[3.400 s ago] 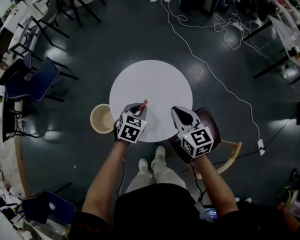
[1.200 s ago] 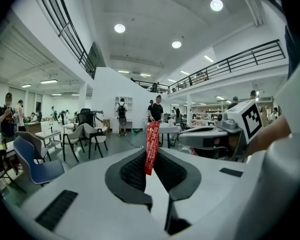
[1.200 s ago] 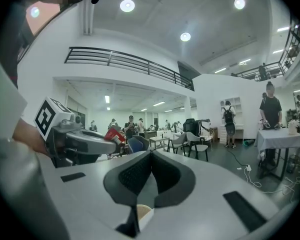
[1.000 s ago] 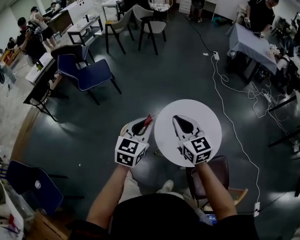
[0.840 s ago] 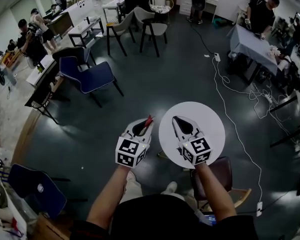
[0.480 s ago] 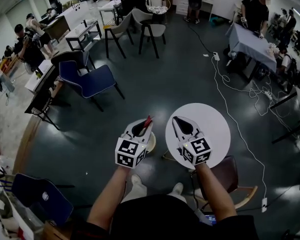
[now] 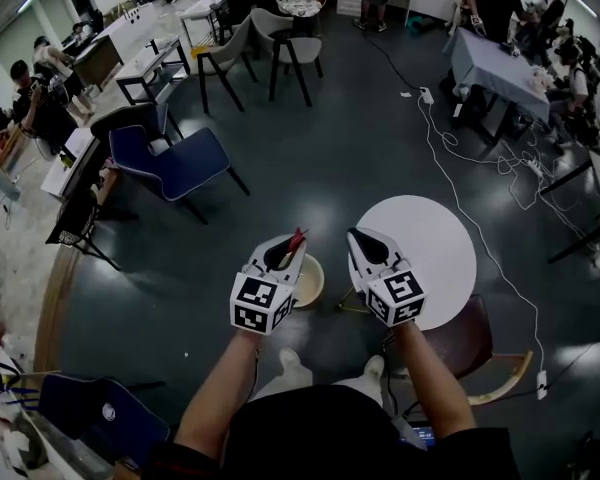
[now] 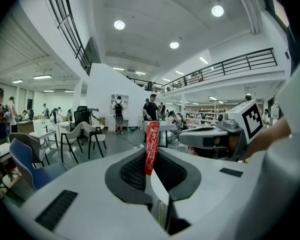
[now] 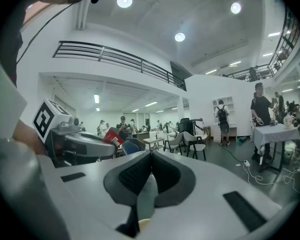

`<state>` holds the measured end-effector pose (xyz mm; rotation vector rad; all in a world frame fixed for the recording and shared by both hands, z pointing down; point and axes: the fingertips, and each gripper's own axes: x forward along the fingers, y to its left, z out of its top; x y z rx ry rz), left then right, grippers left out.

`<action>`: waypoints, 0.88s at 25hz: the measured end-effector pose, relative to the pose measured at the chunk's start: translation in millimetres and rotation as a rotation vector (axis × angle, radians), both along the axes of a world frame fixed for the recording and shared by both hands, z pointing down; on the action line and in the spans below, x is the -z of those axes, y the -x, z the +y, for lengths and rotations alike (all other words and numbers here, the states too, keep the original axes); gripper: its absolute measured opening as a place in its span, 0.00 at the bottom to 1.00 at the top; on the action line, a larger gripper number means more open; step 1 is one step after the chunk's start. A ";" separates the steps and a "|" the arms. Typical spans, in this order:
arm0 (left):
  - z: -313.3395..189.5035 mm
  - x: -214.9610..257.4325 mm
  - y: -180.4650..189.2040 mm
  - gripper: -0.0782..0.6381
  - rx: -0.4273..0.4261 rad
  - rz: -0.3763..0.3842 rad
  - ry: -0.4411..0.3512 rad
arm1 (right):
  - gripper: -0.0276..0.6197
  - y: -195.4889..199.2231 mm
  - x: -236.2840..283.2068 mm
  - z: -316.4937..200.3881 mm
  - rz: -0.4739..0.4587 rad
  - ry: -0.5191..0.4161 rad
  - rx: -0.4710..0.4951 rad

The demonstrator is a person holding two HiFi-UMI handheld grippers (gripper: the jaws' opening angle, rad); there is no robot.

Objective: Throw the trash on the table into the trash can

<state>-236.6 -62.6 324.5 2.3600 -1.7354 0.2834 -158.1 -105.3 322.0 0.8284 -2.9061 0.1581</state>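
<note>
My left gripper (image 7: 292, 244) is shut on a red wrapper (image 7: 297, 238), which sticks up out of its tips. In the left gripper view the red wrapper (image 8: 151, 146) stands upright, pinched between the dark pads of the left gripper (image 8: 150, 156). A beige trash can (image 7: 310, 281) stands on the floor just under and to the right of that gripper, partly hidden by it. The round white table (image 7: 430, 258) lies to the right. My right gripper (image 7: 353, 237) hangs at the table's left edge, shut and empty. In the right gripper view the right gripper (image 9: 150, 155) has its pads closed together.
A blue chair (image 7: 175, 163) stands on the dark floor at the far left, another blue chair (image 7: 100, 413) near my left. A brown chair (image 7: 475, 343) sits beside the table. White cables (image 7: 460, 148) run across the floor on the right. People and tables fill the room's far end.
The view has swung left: the table slid right in the picture and the trash can came out from behind the left gripper. Both grippers moved left, off the table, still shut.
</note>
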 end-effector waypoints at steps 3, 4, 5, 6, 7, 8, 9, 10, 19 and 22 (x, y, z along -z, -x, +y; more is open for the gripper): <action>1.6 -11.0 14.8 0.17 -0.019 0.016 0.011 | 0.07 15.2 -9.6 2.8 0.013 0.012 -0.015; 1.6 -15.0 18.8 0.17 -0.022 0.021 0.014 | 0.07 18.9 -12.6 2.6 0.016 0.014 -0.020; 0.8 -18.3 22.5 0.17 -0.025 0.026 0.015 | 0.07 22.3 -15.1 1.5 0.020 0.016 -0.025; -0.1 -21.2 26.1 0.17 -0.029 0.030 0.017 | 0.07 25.8 -17.4 0.2 0.023 0.017 -0.029; -0.4 -24.4 30.1 0.17 -0.033 0.036 0.020 | 0.07 29.8 -19.7 -0.5 0.027 0.019 -0.034; 0.5 -28.2 34.7 0.17 -0.037 0.042 0.025 | 0.07 34.2 -22.2 -0.1 0.032 0.023 -0.038; 2.1 -32.6 40.1 0.17 -0.041 0.047 0.032 | 0.07 39.0 -25.0 0.8 0.036 0.027 -0.043; 3.6 -37.0 46.1 0.17 -0.043 0.052 0.039 | 0.07 43.7 -27.8 1.4 0.040 0.031 -0.047; -15.7 -70.9 74.5 0.17 -0.029 0.060 0.087 | 0.07 65.4 -56.6 -20.4 0.062 0.075 -0.045; -27.7 -80.0 77.7 0.17 -0.020 0.065 0.108 | 0.07 72.7 -64.9 -34.1 0.068 0.092 -0.031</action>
